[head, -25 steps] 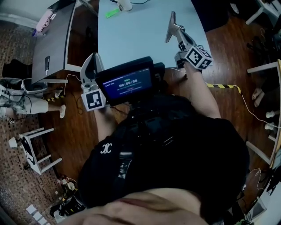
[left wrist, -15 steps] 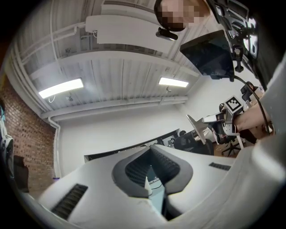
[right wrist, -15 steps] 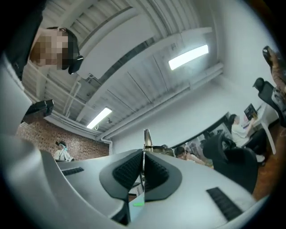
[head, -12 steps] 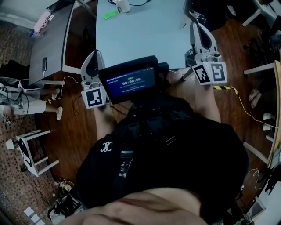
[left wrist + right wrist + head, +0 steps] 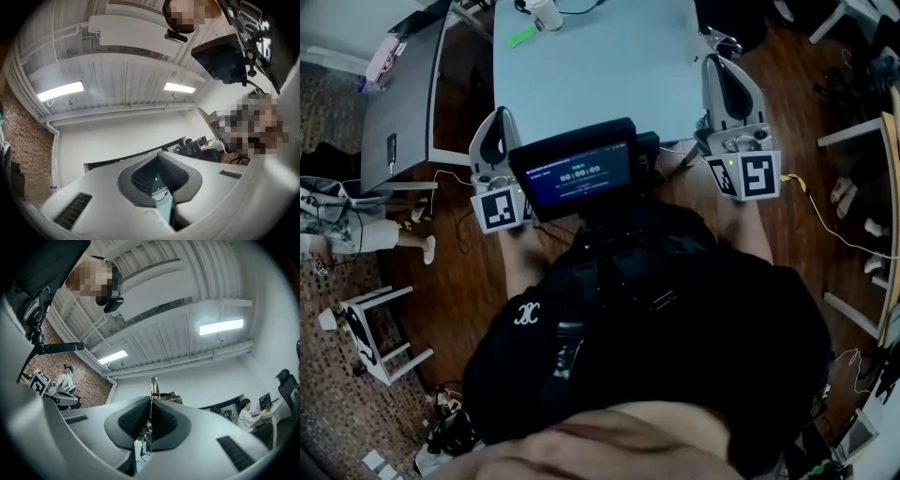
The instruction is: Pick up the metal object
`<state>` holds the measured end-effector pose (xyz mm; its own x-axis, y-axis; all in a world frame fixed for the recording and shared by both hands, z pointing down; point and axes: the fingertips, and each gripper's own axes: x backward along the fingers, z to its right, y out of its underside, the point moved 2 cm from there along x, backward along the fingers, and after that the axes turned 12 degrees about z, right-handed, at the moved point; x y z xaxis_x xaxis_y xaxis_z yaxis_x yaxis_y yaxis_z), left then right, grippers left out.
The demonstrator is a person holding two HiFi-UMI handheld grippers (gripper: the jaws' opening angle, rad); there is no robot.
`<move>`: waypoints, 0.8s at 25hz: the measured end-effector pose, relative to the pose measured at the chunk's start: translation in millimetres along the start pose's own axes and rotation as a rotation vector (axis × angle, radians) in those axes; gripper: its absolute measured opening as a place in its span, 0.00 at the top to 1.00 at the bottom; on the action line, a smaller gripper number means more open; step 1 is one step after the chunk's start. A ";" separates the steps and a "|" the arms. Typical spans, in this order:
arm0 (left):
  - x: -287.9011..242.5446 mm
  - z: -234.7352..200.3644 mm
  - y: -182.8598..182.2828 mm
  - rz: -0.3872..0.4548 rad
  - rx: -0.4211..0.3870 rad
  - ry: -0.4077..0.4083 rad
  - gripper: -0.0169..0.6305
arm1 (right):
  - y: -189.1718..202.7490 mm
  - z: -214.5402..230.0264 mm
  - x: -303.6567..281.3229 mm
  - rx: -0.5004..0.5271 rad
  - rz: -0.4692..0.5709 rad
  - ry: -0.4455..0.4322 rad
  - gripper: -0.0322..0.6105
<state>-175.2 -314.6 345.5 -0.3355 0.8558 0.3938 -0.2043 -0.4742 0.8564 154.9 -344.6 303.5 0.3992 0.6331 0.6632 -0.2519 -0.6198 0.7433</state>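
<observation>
The right claw (image 5: pixel 151 401) was clamped on the thin metal piece (image 5: pixel 152 384), tilted up toward the ceiling and off the worktop (image 5: pixel 600 66), while the left claw (image 5: pixel 158 157) was closed and empty, so the pickup looked done and next called only for a steady hold.

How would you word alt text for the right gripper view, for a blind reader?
The right gripper, pointed upward, has its grey padded jaws shut on a thin flat metal object seen edge-on. Beyond are bright ceiling strip lights and a red brick wall.
</observation>
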 end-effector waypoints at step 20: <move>29.7 42.5 -29.8 0.046 -0.026 -0.031 0.96 | -35.2 8.6 67.6 0.032 -0.041 -0.051 0.98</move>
<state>-139.9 -266.2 345.9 -0.3169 0.8388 0.4426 -0.2137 -0.5179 0.8283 198.3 -284.0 321.4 0.4529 0.6346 0.6262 -0.2066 -0.6086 0.7661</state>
